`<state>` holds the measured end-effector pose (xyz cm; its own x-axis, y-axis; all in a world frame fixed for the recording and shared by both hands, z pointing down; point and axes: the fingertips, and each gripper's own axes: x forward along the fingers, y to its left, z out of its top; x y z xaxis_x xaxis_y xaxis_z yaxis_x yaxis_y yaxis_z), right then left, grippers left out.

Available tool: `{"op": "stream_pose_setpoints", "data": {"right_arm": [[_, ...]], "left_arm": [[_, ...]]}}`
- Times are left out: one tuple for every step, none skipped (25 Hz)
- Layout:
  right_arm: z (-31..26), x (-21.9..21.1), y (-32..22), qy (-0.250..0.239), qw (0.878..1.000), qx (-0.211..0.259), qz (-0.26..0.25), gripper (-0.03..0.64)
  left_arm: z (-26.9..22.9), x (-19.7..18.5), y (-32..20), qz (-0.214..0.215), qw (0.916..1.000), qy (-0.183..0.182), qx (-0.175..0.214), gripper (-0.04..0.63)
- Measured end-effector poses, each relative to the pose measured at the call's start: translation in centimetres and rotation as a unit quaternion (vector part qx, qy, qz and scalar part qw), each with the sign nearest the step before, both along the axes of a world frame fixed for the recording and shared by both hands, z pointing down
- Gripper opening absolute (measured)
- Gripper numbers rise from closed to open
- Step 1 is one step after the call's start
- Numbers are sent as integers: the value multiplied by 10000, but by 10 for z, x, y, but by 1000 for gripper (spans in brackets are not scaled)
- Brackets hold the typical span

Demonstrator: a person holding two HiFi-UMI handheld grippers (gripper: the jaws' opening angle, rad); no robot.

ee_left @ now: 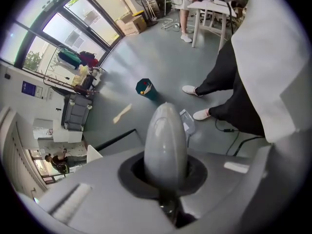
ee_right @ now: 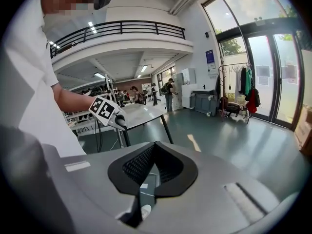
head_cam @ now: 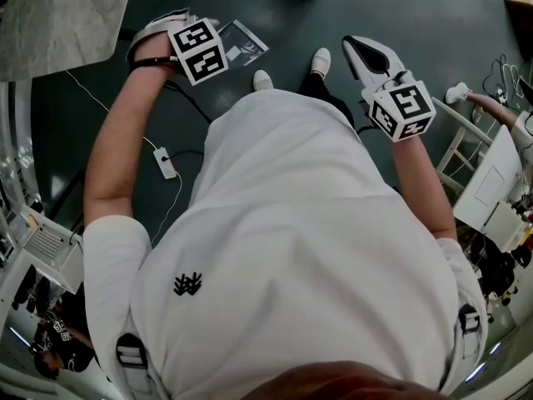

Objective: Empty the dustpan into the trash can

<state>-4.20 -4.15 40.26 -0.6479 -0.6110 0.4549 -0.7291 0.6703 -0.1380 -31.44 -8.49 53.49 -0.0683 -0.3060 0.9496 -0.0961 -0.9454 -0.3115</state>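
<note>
My left gripper (ee_left: 165, 140) has its jaws pressed together with nothing in them, and it looks across the floor towards my feet. Just ahead of it, beside my nearer shoe (ee_left: 202, 114), lies a pale-rimmed thing I take for the dustpan (ee_left: 187, 123). It rests flat on the floor, in neither gripper, and I cannot make out whether anything is in it. Well apart from the pan, the teal trash can (ee_left: 145, 87) stands upright. My right gripper (ee_right: 154, 165) has its jaws apart and empty, and it looks out across the hall, not down at the floor.

With the pan down and both tools free, this could be a pan due for the can or one tipped out and set back. I won't guess which.

Either way, I judge the pan to be shallow. Any hold on it belongs at the handle, with the lip kept a little high so nothing slides off. It should tilt only when the lip is over the can's mouth. The can looks small and light, so the pan shouldn't knock it. A white plug block (head_cam: 165, 162) with its cable lies on the floor at my left, so I mind my feet there.
</note>
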Motion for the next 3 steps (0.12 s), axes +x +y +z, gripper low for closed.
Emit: {"op": "stream_pose_setpoints", "data": {"right_arm": [[1,-2,-1,20,10000,0,-20,2],[1,-4,-1,39,10000,1,-41,2],[2,-7,-2,59,10000,2,-64,2]], "left_arm": [[0,-3,1,-47,10000,41,1,57],[0,-6,2,-95,9999,84,0,57],[-1,-8,4,-144,9998,128,-2,57]]}}
